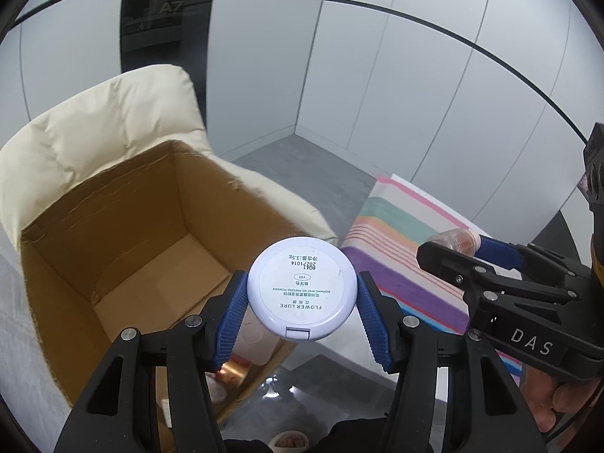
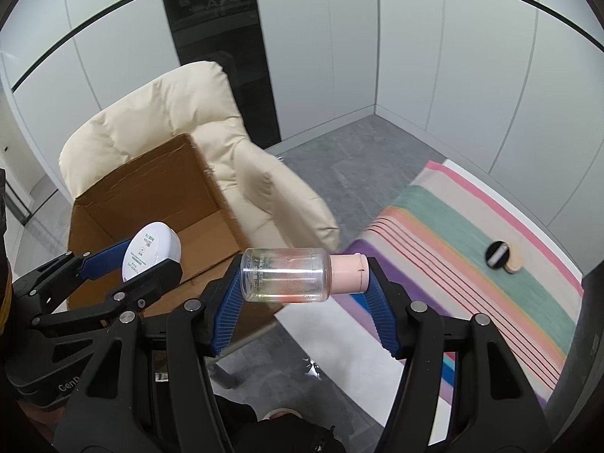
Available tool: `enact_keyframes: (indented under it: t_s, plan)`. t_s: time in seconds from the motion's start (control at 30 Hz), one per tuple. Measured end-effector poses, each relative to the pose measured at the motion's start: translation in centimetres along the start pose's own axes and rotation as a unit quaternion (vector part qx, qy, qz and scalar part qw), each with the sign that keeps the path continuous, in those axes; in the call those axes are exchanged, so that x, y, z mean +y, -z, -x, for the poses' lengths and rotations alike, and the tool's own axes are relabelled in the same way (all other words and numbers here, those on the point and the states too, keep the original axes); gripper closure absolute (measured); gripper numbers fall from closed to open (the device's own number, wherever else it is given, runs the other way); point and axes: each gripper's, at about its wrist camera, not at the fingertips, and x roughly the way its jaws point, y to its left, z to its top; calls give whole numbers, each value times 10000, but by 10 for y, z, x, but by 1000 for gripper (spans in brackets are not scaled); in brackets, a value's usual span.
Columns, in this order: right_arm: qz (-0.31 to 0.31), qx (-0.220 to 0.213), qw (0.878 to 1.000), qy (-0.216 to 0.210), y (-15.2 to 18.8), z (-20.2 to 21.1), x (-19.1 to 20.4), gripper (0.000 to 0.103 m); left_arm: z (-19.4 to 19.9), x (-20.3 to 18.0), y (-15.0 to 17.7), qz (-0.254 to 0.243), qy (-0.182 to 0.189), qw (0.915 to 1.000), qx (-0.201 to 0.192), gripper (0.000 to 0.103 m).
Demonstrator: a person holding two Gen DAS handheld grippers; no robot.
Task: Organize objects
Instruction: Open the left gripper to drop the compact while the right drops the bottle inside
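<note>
- The left gripper (image 1: 302, 304) pinches a round white powder compact (image 1: 302, 288) by its rim, one blue pad on each side, label face turned toward the camera.
- It hangs in the air at the cardboard box's (image 1: 124, 204) near right corner, over the rim; the open box lies ahead and to the left of it, so I judge a short move forward and left would bring the compact over the box floor.
- The right gripper (image 2: 304, 275) clamps a small clear bottle (image 2: 285, 275) with a pink cap (image 2: 349, 273) end to end, one pad on the base and one on the cap, so the bottle's long axis runs crosswise between the fingers.
- From the right wrist view the box (image 2: 151, 204) lies ahead and well to the left, with the left gripper (image 2: 151, 260) and compact (image 2: 151, 251) between; the left is clearly nearer the opening and seems the one to release first.
- The box sits on a cream armchair (image 2: 181, 113), its floor bare where visible.
- A black-and-tan puff (image 2: 504, 256) rests on the striped cloth (image 2: 453, 226) to the right, near its far edge, untouched.
</note>
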Motion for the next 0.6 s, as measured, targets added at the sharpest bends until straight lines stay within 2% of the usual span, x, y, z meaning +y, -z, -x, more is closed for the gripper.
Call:
enact_keyframes:
  t_s: [0.6]
  plan:
    - [624, 153, 9971, -414, -14, -25, 81, 40, 29, 80, 14, 555, -344, 9979, 7, 44]
